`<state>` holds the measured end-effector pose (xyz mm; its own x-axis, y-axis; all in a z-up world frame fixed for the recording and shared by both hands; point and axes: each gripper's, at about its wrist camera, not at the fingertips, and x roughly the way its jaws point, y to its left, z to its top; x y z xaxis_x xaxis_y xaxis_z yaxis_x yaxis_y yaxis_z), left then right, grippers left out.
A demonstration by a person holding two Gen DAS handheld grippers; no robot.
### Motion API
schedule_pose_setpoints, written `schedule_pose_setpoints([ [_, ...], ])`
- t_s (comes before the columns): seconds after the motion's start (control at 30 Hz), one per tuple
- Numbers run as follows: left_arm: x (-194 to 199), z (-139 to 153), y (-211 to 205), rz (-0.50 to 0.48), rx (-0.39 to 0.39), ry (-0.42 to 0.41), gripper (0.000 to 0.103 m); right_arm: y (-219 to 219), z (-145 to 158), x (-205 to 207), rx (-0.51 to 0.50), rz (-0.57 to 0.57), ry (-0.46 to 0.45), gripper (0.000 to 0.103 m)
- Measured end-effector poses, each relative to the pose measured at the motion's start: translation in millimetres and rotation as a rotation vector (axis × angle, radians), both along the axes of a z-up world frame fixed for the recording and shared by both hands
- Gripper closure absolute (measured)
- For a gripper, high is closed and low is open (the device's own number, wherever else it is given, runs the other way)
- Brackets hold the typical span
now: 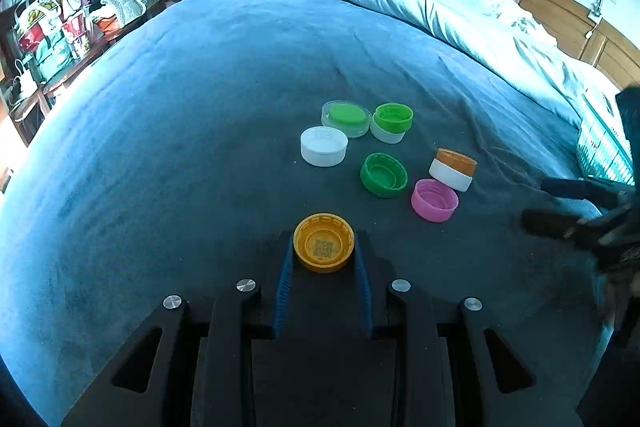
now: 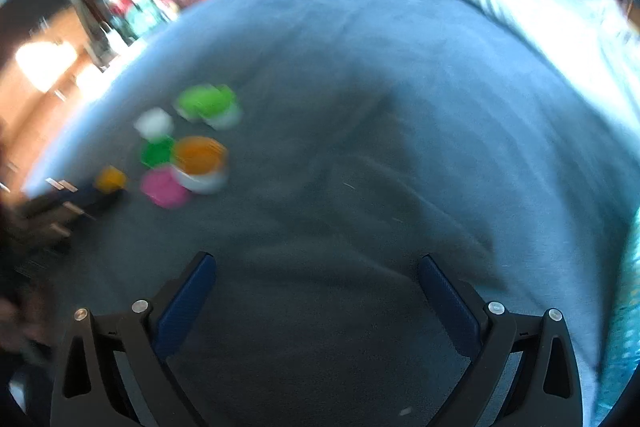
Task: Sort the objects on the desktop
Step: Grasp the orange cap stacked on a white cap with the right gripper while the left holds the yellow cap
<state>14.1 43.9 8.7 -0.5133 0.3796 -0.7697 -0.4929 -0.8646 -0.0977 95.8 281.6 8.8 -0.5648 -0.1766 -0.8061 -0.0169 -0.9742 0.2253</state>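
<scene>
Looked plastic, smooth and faintly glossy: yellow cap (image 1: 323,243). Beneath it, matt napped cloth: blue blanket (image 1: 200,87). Flanking it, ribbed blue pads (image 1: 283,291).

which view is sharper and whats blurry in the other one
Left wrist view is sharp: the yellow cap in the left gripper shows crisp ridges. Right wrist view is motion-blurred: the cap cluster smears, the pink cap loses its rim; only the right gripper looks crisp.
</scene>
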Motion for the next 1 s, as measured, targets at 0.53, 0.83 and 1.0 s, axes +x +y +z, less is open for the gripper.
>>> schedule_pose_setpoints([
  [0.53, -3.2, -2.3, -4.5, 0.0, 0.046, -0.025, 0.078, -58.1, 5.6, -50.3, -0.126, 0.104, 0.017, 0.062],
  [0.83, -3.7, -1.5, -4.2, -0.002, 0.052, -0.031, 0.077, -66.0, 4.5, -59.2, -0.077, 0.122, 0.02, 0.059],
  [1.0, -4.7, -1.8, -3.6, -0.003, 0.056, -0.035, 0.076, -60.8, -7.0, -71.9, -0.095, 0.079, -0.008, 0.06],
])
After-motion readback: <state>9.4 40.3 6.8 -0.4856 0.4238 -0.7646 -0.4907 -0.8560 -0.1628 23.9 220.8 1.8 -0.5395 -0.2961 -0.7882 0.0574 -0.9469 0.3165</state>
